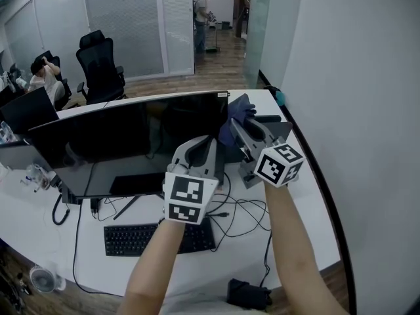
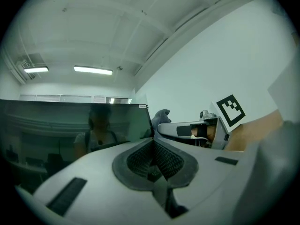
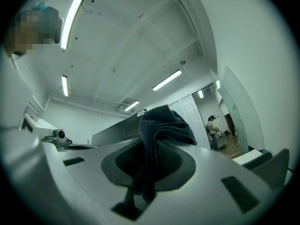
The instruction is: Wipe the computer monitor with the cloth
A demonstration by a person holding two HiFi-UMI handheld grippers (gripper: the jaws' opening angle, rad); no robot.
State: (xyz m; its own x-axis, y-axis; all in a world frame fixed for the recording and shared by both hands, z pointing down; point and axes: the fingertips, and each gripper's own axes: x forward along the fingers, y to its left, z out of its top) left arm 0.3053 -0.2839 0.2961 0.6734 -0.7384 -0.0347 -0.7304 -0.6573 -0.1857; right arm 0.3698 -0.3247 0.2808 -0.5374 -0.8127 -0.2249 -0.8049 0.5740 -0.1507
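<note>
With right tool [image 1: 235,125] pinching the cloth [image 3: 161,125], left tool [image 2: 152,156] pressed together empty, sweep flat across the monitor [image 1: 125,146], lightly.

**Where my three cameras sit**

My head camera looks steeply down on the surface [image 1: 308,222], the monitor [image 1: 131,143], my left gripper [image 1: 200,144] and my right gripper [image 1: 240,126]. Each gripper camera rides low behind its own fingers, very close, tilted up toward the ceiling [image 2: 117,27]. All three views share the monitor's top corner and the cloth [image 1: 237,109].
</note>
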